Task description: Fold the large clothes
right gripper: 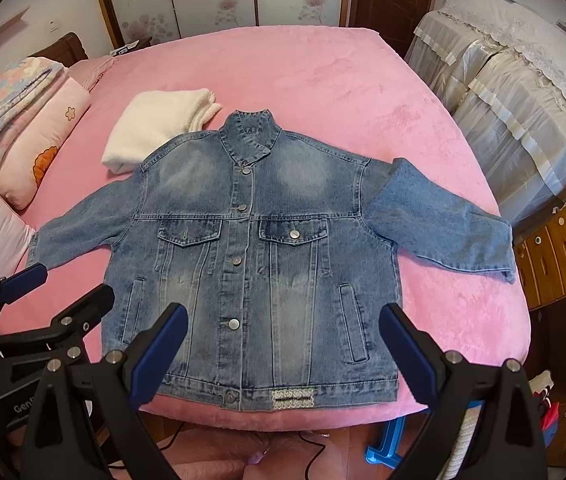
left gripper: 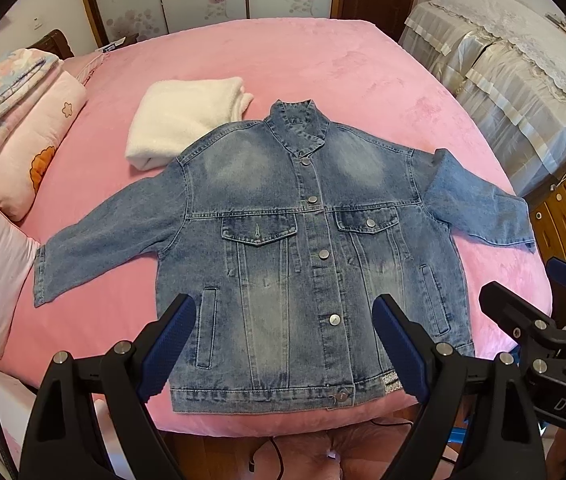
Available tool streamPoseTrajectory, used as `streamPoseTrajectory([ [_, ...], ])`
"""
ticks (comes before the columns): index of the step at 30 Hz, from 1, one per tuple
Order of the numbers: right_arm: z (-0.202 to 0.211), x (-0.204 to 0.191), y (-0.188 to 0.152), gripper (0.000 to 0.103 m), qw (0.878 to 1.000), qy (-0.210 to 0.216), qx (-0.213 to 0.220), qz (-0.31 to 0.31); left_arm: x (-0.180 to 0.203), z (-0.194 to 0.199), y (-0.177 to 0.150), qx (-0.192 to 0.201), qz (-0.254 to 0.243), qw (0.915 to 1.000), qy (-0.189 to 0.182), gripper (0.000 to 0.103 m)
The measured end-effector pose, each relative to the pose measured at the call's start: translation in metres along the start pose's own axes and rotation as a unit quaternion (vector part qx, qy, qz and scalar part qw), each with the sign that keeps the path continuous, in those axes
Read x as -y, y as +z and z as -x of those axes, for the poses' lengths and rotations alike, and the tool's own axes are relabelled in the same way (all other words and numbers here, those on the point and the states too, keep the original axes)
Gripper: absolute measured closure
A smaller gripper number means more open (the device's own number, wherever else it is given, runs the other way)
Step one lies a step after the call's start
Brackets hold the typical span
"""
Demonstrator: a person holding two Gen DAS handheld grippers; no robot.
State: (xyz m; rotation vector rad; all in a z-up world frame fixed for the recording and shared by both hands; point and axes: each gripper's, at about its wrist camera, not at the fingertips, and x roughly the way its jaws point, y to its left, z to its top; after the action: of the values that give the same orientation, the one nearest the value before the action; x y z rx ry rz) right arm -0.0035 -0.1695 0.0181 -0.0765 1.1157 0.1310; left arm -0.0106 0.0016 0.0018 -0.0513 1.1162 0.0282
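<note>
One denim jacket (left gripper: 307, 256) lay face up and buttoned on the pink bed (left gripper: 323, 72), its hem at the near edge of the bed and its collar pointing toward the far wall. Both sleeves were spread out from the jacket's body. From the left wrist view the blue pads of the left hand-held gripper (left gripper: 283, 350) covered parts of the jacket's lower front, and the hem corner beside the woven label was hidden behind one pad. From the right wrist view the right hand-held gripper (right gripper: 283, 354) likewise hid the jacket's lower corners. Each hand-held gripper was released, jaws wide apart, grasping nothing and hanging above the jacket's hem.

Six metal buttons showed down the jacket's front, counting the one at the hem, plus one on a chest pocket flap; the other flap showed no button that could be made out. Two chest pockets and two slit pockets were visible.

One folded white towel (left gripper: 187, 120) lay beyond the jacket's shoulder, its near corner tucked out of sight under the denim. Pillows (left gripper: 31, 140) were stacked off to the side of the jacket's sleeve, cut off by the picture's edge, so their count was unclear. The printed word on one pillow was hard to read.
</note>
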Motion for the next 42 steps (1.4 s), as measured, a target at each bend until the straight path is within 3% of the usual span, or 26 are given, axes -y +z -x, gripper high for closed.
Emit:
streamPoseTrajectory([
  [42,0.006,-0.004,-0.022,0.006,1.0,0.008,-0.002,-0.028,-0.005,0.01,-0.01,0.003,-0.008,0.9999,-0.014,0.015],
])
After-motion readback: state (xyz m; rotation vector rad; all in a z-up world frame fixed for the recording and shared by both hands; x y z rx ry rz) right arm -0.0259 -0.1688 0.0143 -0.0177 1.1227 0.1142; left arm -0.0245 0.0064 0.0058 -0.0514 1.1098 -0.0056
